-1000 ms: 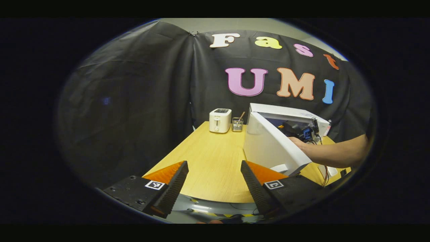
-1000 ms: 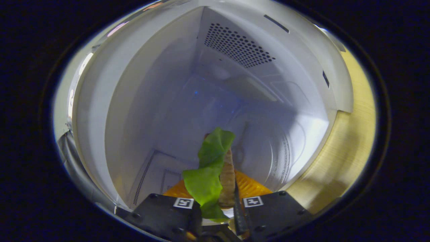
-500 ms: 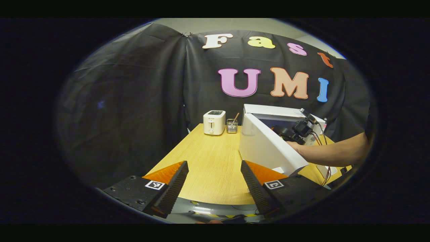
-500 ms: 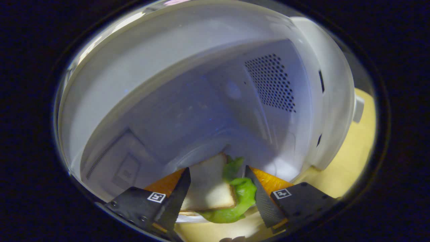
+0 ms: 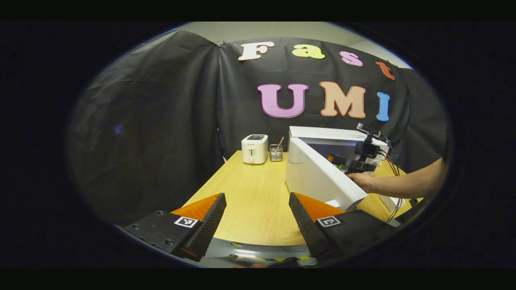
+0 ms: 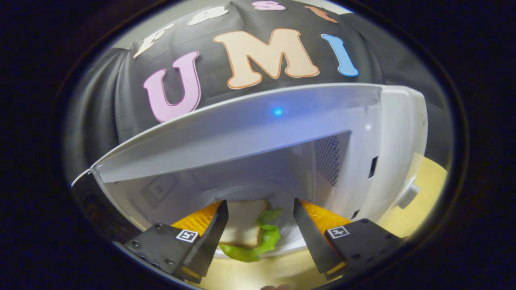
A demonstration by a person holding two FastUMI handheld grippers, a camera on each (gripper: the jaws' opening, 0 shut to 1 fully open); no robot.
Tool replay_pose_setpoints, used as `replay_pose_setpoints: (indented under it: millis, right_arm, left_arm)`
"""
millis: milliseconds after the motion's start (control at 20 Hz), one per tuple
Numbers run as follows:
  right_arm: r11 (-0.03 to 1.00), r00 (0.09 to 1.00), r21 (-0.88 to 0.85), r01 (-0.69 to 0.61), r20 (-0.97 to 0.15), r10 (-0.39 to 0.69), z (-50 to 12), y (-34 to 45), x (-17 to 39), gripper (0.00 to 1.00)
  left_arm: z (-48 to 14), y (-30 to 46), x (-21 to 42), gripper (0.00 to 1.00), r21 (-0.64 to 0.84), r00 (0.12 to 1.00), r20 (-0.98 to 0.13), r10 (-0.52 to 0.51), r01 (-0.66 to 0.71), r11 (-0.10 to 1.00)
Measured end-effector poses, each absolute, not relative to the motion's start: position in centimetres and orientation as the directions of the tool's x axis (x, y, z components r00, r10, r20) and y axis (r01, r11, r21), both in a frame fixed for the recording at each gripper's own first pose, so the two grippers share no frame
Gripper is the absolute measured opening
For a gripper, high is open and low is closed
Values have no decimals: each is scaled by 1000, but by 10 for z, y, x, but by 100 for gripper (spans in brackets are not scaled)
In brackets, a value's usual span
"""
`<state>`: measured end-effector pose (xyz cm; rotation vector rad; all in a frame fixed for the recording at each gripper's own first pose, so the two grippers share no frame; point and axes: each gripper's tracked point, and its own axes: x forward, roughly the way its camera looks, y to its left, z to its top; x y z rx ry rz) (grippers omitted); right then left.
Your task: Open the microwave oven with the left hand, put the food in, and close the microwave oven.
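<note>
Sandwich [image 6: 246, 225], bread with a green leaf hanging from its edge, lies on the floor of the microwave [image 6: 250, 133], just inside the opening, so the food is in and only the closing appears to be left. The right gripper [image 6: 260, 229] sits in front of the opening with its jaws spread wide, one on each side of the sandwich and neither pressing on it; judging by that, the hold has been given up. From this low angle I cannot tell whether the sandwich rests on a plate or on the oven floor itself.

In the left gripper view the door [image 5: 318, 177] stands swung out over the right side of the surface [image 5: 250, 201], leaving the hand [image 5: 363, 179] room at the opening. The left gripper [image 5: 257, 219] hangs over the near edge, jaws wide and empty, placed, I think, to reach the door for the push shut. A toaster [image 5: 254, 148] and a small glass [image 5: 275, 152] stand at the far edge, well out of the door's swing.
</note>
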<state>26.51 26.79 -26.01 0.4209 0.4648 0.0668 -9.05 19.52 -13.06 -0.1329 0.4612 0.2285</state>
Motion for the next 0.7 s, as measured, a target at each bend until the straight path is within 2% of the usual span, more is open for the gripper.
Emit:
replay_pose_setpoints:
  millis: [200, 650, 700]
  right_arm:
    - [918, 901, 394, -42, -382, 205, -230, 256, 229, 99]
    - [953, 937, 256, -159, -265, 228, -136, 191, 160, 99]
    - [954, 940, 245, -171, -249, 232, -126, 184, 152, 91]
  left_arm:
    - [-138, 197, -90, 91, -78, 872, -458, 171, -231, 970]
    - [-155, 192, -95, 92, -96, 883, -454, 121, -183, 978]
    - [-156, 185, -92, 92, -107, 886, -454, 94, -159, 982]
